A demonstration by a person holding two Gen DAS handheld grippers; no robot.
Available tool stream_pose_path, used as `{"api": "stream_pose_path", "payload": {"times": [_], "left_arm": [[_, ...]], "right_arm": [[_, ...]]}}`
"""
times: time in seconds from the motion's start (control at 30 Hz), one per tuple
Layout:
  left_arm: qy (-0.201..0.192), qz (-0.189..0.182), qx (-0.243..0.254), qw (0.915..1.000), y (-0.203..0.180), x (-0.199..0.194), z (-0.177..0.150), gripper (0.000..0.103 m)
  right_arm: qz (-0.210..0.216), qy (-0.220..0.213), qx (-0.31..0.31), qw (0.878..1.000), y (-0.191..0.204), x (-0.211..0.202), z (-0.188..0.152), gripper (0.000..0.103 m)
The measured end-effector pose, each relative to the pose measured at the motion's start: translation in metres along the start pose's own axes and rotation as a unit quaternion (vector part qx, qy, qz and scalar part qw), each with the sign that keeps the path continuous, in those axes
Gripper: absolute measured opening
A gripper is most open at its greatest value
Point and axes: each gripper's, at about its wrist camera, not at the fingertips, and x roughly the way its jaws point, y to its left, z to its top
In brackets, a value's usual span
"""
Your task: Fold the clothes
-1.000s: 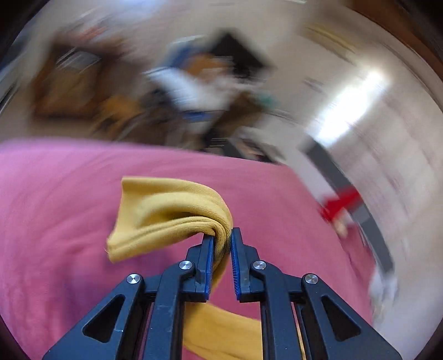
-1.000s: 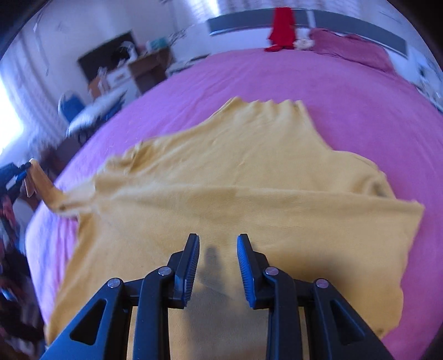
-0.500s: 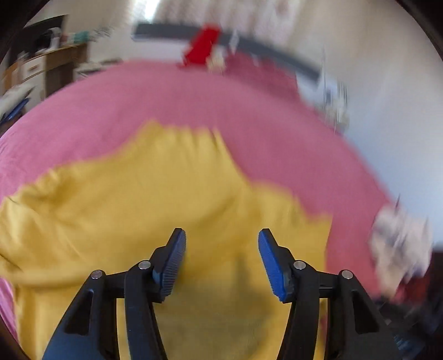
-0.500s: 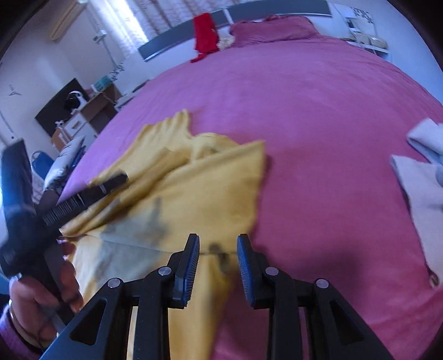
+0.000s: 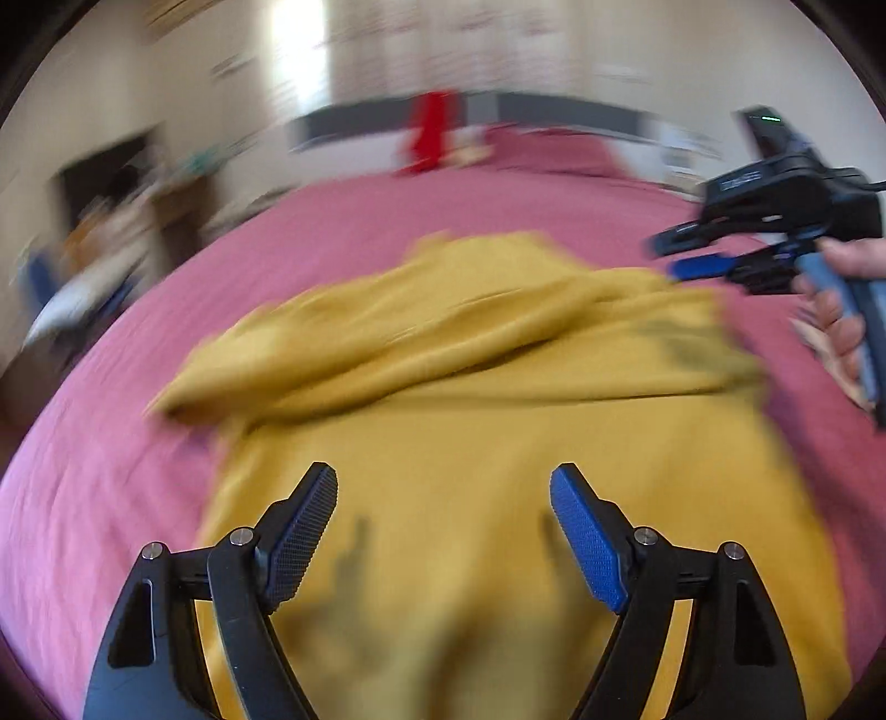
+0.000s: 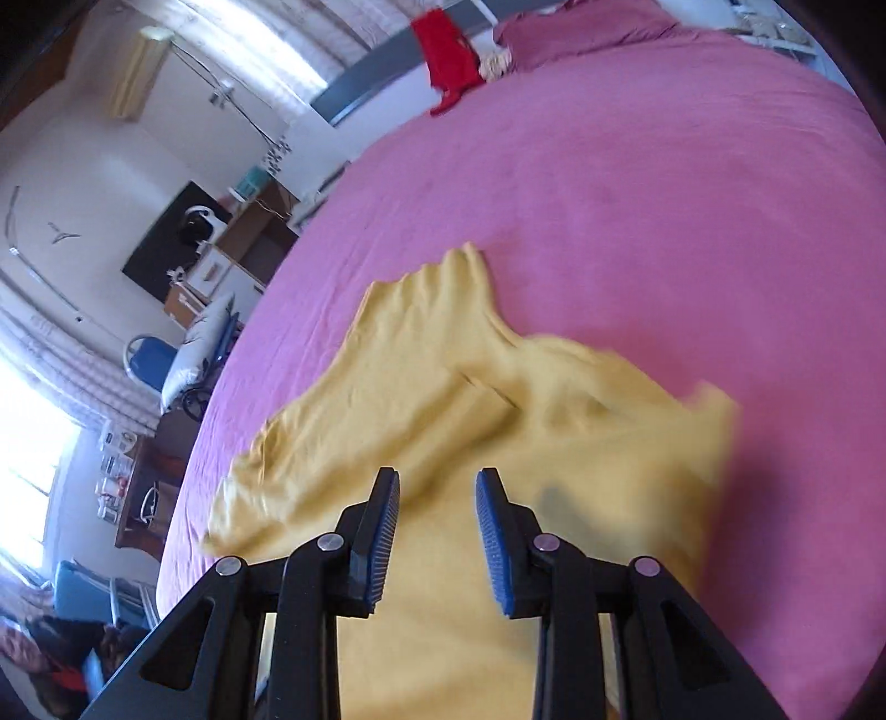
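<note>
Pink bedspread (image 5: 111, 487) under yellow garment (image 5: 470, 443), sleeve folded across top. Left gripper (image 5: 443, 531) above garment's near part, jaws wide apart, nothing held. Right gripper (image 6: 437, 526) over garment too, jaws parted, empty. Red cloth (image 6: 451, 55) far off by headboard.

A bed (image 6: 692, 183) with a pink cover carries everything. A yellow top (image 6: 443, 443) lies directly on it at the near side, partly folded over itself. At the far end a pink pillow (image 6: 581, 27) and a red garment (image 6: 451, 61) rest by the headboard.
</note>
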Motion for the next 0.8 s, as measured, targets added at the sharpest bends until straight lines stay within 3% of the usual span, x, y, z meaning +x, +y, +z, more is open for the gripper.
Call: {"api": "stream_pose_path", "payload": {"times": [0.07, 0.13, 0.27, 0.37, 0.43, 0.5, 0.53, 0.63, 0.8], "left_arm": [[0.001, 0.034, -0.044, 0.9985, 0.028, 0.004, -0.002, 0.081], [0.004, 0.043, -0.045, 0.9981, 0.034, 0.010, -0.005, 0.081], [0.010, 0.056, -0.035, 0.9978, 0.041, 0.022, -0.012, 0.081], [0.015, 0.066, -0.027, 0.9974, 0.047, 0.032, -0.017, 0.081], [0.025, 0.069, -0.022, 0.9971, 0.047, 0.038, -0.022, 0.081], [0.030, 0.068, -0.024, 0.9970, 0.047, 0.036, -0.024, 0.081], [0.031, 0.066, -0.028, 0.9969, 0.048, 0.035, -0.024, 0.081], [0.032, 0.064, -0.045, 0.9964, 0.054, 0.033, -0.025, 0.081], [0.022, 0.071, -0.075, 0.9944, 0.062, 0.018, -0.025, 0.081]], "right_arm": [[0.013, 0.019, 0.013, 1.000, 0.014, 0.020, 0.015, 0.030], [-0.004, 0.064, 0.010, 0.998, 0.032, 0.049, 0.029, 0.030], [-0.159, 0.163, -0.036, 0.973, 0.060, 0.108, 0.040, 0.030], [-0.196, 0.195, -0.019, 0.961, 0.060, 0.138, 0.042, 0.029], [-0.207, 0.193, -0.033, 0.959, 0.061, 0.145, 0.038, 0.028], [-0.195, 0.167, -0.031, 0.966, 0.060, 0.136, 0.035, 0.009], [-0.168, 0.148, -0.024, 0.974, 0.057, 0.127, 0.035, 0.007], [-0.116, 0.114, 0.007, 0.987, 0.034, 0.100, 0.018, 0.006], [-0.054, 0.071, 0.069, 0.994, -0.015, 0.057, -0.022, 0.007]]}}
